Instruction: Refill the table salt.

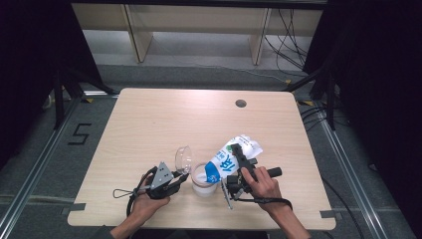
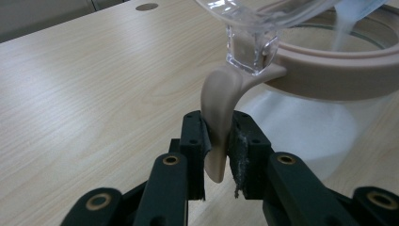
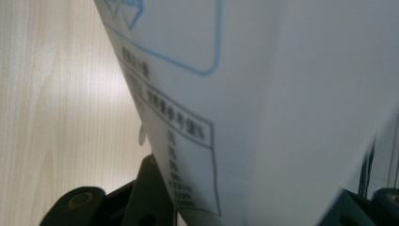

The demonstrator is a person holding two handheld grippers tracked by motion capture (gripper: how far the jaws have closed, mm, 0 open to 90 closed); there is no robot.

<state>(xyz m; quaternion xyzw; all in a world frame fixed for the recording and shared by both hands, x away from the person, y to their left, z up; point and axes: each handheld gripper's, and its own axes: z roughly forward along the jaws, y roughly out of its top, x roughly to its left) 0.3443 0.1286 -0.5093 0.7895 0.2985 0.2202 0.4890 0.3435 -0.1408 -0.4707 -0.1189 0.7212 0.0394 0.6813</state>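
Note:
A clear jar with a beige rim stands near the table's front edge, white contents inside. Its clear lid is flipped open to the upper left. My left gripper is shut on the rim's beige tab, which the pads press from both sides. My right gripper is shut on a white and blue bag, tilted with its lower end over the jar. A white stream falls from it into the jar. The bag's printed side rises between the right jaws.
The light wooden table has a round cable hole at its far right. A person's hands hold both grippers at the front edge. Dark curtains, frame legs and floor cables surround the table.

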